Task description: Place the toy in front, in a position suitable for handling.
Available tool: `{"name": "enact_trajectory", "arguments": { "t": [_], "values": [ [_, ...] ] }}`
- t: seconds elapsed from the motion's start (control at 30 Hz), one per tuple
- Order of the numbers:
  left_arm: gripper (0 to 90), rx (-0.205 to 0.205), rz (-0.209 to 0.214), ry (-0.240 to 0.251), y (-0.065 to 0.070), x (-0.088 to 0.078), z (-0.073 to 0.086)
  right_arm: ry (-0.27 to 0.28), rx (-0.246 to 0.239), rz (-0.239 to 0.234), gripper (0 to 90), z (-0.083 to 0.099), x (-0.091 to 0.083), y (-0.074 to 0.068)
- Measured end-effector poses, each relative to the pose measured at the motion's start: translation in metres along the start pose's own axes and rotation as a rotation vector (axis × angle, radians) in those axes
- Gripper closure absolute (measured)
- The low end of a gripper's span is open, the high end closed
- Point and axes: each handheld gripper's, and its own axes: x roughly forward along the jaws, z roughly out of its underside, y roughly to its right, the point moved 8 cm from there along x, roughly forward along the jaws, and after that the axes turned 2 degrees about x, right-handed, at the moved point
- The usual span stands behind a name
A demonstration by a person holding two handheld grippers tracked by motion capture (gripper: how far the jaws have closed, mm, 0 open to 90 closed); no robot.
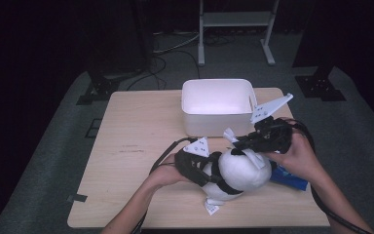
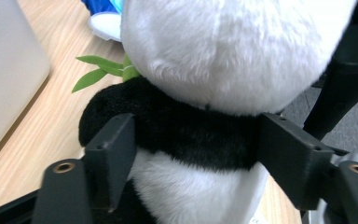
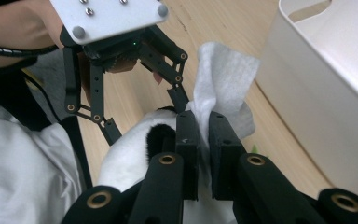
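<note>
Black jaws of the left tool [image 2: 193,154] press the plush panda [image 2: 214,60] at its dark band, low centre of the high view. Right tool [image 3: 204,140] is clenched on a white wipe [image 3: 221,79]. A hard rub could roll the soft toy free, toward the white bin [image 1: 219,105] on the counter [image 1: 136,146].

A dim room: grey carpet [image 1: 53,161], a white metal stand [image 1: 236,19] behind.

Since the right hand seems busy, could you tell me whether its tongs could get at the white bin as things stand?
Probably not yet: the right tongs are shut on a white wipe over the plush panda. The path to the white bin looks free.
</note>
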Motion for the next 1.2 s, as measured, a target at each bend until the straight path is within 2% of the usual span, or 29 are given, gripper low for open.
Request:
{"name": "enact_trajectory", "arguments": {
  "t": [0.1,0.23,0.3,0.47,0.6,0.73,0.87,1.03,1.13,1.2],
  "values": [
    [19.2,-0.009,0.015,0.017,0.002,0.006,-0.003,0.024,0.037,-0.012,83.7,0.012,0.001,0.005],
    [13.5,-0.009,-0.003,0.033,0.002,0.017,-0.009,0.065,0.060,-0.013,83.7,0.023,-0.002,0.009],
    [15.9,-0.014,-0.005,0.036,0.002,0.020,-0.012,0.073,0.066,-0.005,83.8,0.028,-0.005,0.011],
    [21.0,-0.010,-0.026,-0.021,0.004,0.027,-0.020,0.120,0.095,0.000,84.1,0.034,-0.025,0.017],
    [21.6,-0.031,-0.031,-0.030,0.003,0.034,-0.025,0.162,0.093,0.007,84.3,0.029,-0.040,0.015],
    [21.9,-0.014,-0.034,-0.043,0.007,0.042,-0.035,0.179,0.072,0.006,84.3,0.019,-0.046,0.010],
    [22.2,0.000,-0.036,-0.057,0.007,0.047,-0.040,0.133,0.059,0.012,84.1,0.016,-0.038,0.008],
    [22.2,-0.018,-0.031,-0.049,0.006,0.049,-0.041,0.012,0.097,0.033,83.9,0.048,-0.012,0.018],
    [22.6,-0.010,-0.027,-0.042,0.007,0.051,-0.042,0.008,0.119,0.019,84.0,0.058,-0.008,0.019],
    [22.5,-0.010,-0.029,-0.042,0.006,0.051,-0.043,-0.004,0.119,0.038,84.0,0.064,-0.009,0.021]
  ]
}}
